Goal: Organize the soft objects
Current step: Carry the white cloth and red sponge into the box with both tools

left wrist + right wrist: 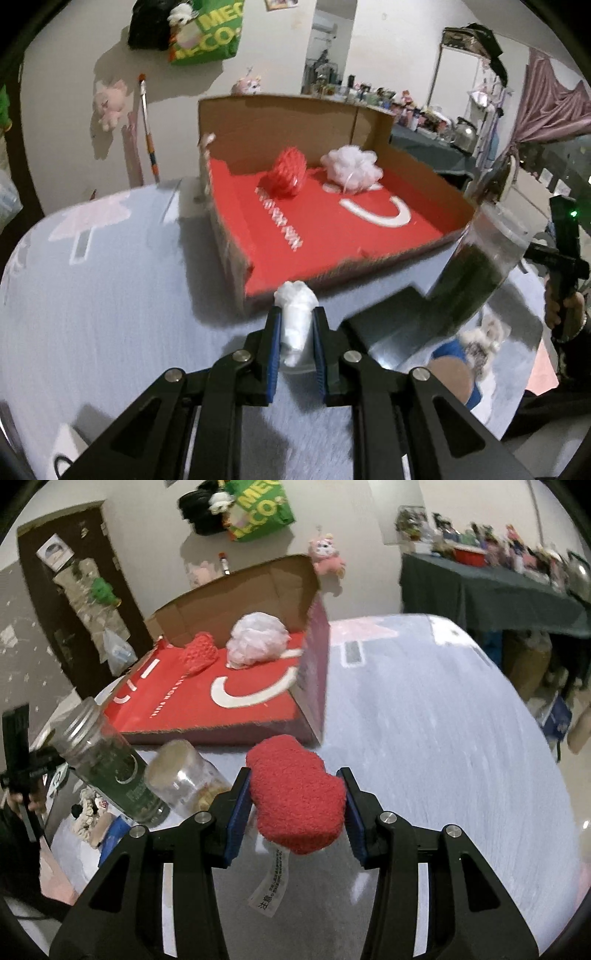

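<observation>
My left gripper [295, 314] is shut on a small white soft wad [295, 325], held above the table just before the near edge of the red-floored cardboard box [332, 229]. My right gripper [295, 786] is shut on a red fuzzy sponge [295, 797] with a white label hanging below, held over the table in front of the box [221, 709]. Inside the box lie a red mesh ball [290, 173] [197, 651] and a white bath pouf [351, 168] [258, 638].
A green-filled clear jar [476, 269] [107, 760] and a second clear jar [184, 779] lie tilted on a dark block right of the left gripper. A small plush toy [480, 343] sits below them. The pale tablecloth [424, 720] spreads around the box.
</observation>
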